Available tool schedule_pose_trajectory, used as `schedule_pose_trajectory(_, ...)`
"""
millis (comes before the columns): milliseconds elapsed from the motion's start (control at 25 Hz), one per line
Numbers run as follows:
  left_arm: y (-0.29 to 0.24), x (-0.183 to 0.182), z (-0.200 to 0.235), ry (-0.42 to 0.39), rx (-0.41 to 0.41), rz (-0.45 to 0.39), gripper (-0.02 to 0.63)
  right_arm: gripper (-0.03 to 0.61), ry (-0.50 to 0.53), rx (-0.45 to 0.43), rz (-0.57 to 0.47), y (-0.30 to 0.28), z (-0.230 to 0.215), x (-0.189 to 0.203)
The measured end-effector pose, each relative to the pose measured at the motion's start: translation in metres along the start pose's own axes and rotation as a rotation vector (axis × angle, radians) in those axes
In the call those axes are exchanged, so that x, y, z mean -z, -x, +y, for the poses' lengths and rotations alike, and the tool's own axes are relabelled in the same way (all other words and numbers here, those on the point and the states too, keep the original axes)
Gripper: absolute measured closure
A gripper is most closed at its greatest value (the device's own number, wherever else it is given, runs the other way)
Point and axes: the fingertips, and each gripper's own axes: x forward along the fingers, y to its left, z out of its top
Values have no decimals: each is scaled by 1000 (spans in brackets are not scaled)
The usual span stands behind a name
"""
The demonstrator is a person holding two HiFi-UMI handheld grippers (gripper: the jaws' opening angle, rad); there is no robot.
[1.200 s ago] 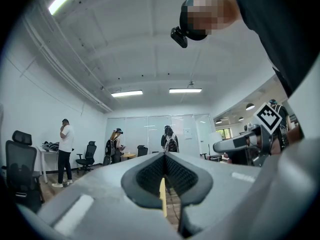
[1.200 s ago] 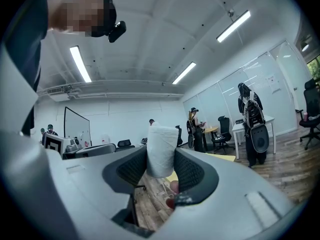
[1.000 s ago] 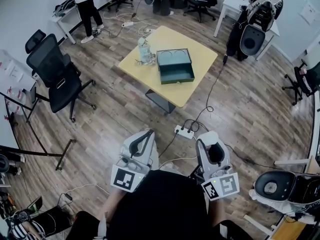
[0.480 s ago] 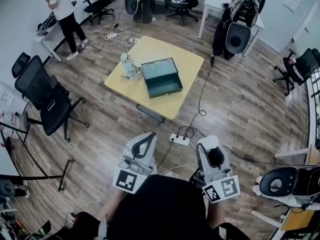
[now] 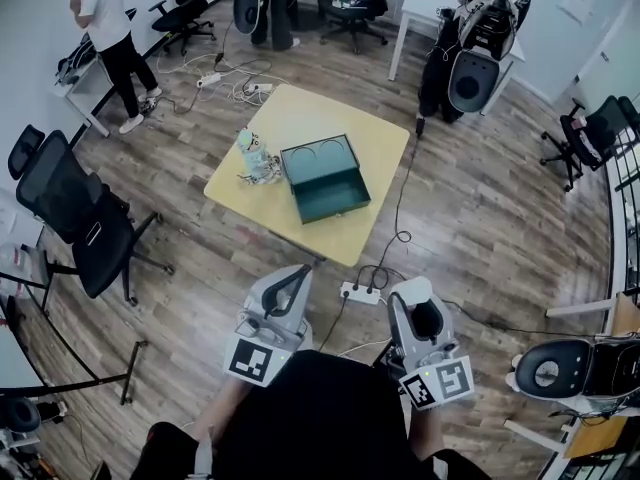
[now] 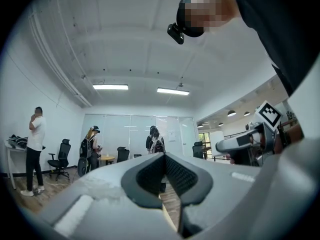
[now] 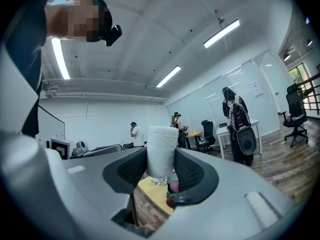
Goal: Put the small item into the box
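Observation:
An open dark green box (image 5: 325,178) sits on a yellow table (image 5: 300,118) some way ahead of me, with a clutter of small pale items (image 5: 258,158) beside its left end. Both grippers are held close to the body, far short of the table. My left gripper (image 5: 293,276) has its jaws closed together with nothing between them (image 6: 164,155). My right gripper (image 5: 412,293) is shut on a white cylindrical item (image 7: 160,149) standing upright between its pads. Below that item the yellow table (image 7: 152,190) shows through the jaws.
A power strip (image 5: 360,293) and cables lie on the wood floor between me and the table. Black office chairs (image 5: 70,208) stand to the left, another chair (image 5: 560,368) at lower right. A person (image 5: 105,28) and desks are at the back.
The table and box have slid lower and nearer in the head view as the person moves toward them. Both grippers keep their place by the body; the right still holds the white item.

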Motion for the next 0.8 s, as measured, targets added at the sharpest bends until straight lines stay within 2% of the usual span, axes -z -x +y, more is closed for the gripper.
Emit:
schedule_pose_trajectory(600, -39, 5, 128, 12, 87, -19, 612, 405, 17, 80, -32, -130, 28, 1)
schedule_pose_trajectory(800, -49, 15, 155, 31, 122, -19, 613, 405, 31, 105, -18, -157, 38, 9)
